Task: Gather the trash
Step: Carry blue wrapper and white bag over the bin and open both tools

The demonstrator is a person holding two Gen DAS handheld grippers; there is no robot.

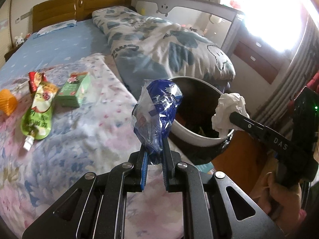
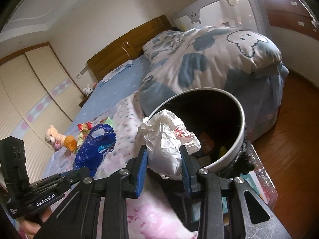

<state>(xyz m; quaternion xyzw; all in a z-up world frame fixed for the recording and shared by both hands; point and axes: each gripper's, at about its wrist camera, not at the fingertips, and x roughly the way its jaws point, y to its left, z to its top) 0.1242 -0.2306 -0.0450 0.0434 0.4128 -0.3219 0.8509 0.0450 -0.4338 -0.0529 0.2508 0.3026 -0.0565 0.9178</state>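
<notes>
My left gripper [image 1: 154, 149] is shut on a crumpled blue plastic wrapper [image 1: 157, 111], which sticks up just left of the round trash bin [image 1: 199, 141] beside the bed. My right gripper [image 2: 164, 155] is shut on a crumpled white paper wrapper [image 2: 167, 139], held at the near rim of the trash bin [image 2: 242, 123]. From the left wrist view, the white wrapper [image 1: 229, 113] hangs over the bin's right rim. Inside the dark bin lies some rubbish. The blue wrapper [image 2: 95, 147] and left gripper [image 2: 75, 173] show at the lower left of the right wrist view.
On the flowered blanket [image 1: 79, 139] lie a green spouted pouch [image 1: 39, 117], a green carton [image 1: 73, 93], a red packet [image 1: 35, 79] and an orange paper cup [image 1: 8, 101]. A folded quilt [image 1: 169, 45] lies behind the bin. A plush toy [image 2: 53, 137] sits on the bed.
</notes>
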